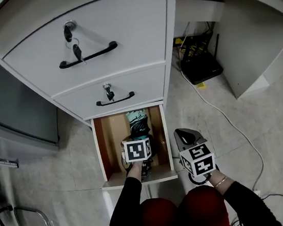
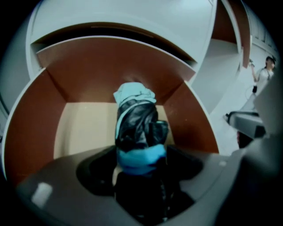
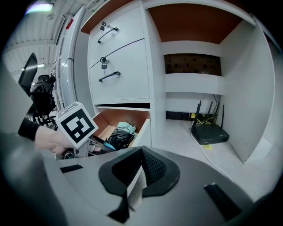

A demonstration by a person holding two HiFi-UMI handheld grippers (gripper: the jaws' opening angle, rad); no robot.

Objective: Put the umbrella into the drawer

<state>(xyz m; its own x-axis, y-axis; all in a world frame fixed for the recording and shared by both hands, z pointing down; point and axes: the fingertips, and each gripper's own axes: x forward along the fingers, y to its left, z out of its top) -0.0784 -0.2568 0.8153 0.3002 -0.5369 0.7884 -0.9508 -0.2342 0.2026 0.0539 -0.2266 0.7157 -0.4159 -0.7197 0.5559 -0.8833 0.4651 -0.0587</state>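
The folded umbrella (image 1: 137, 122), black with teal cloth and a blue band, lies lengthwise in the open bottom drawer (image 1: 103, 146), which is brown inside. My left gripper (image 1: 137, 137) reaches down into the drawer over the umbrella's near end. In the left gripper view the umbrella (image 2: 136, 123) runs between the wide-set jaws of the left gripper (image 2: 140, 165), with dark gaps on both sides, so it is open. My right gripper (image 1: 186, 136) hangs beside the drawer's right front corner, shut and empty. The right gripper view shows the right gripper (image 3: 140, 170), the drawer (image 3: 143, 132) and the umbrella (image 3: 119, 137).
Two shut white drawers (image 1: 97, 48) with black handles and keys hang above the open one. A black router (image 1: 200, 66) with cables sits on the floor in the alcove to the right. A white cable (image 1: 230, 119) trails over the floor. A metal frame (image 1: 32, 222) stands at lower left.
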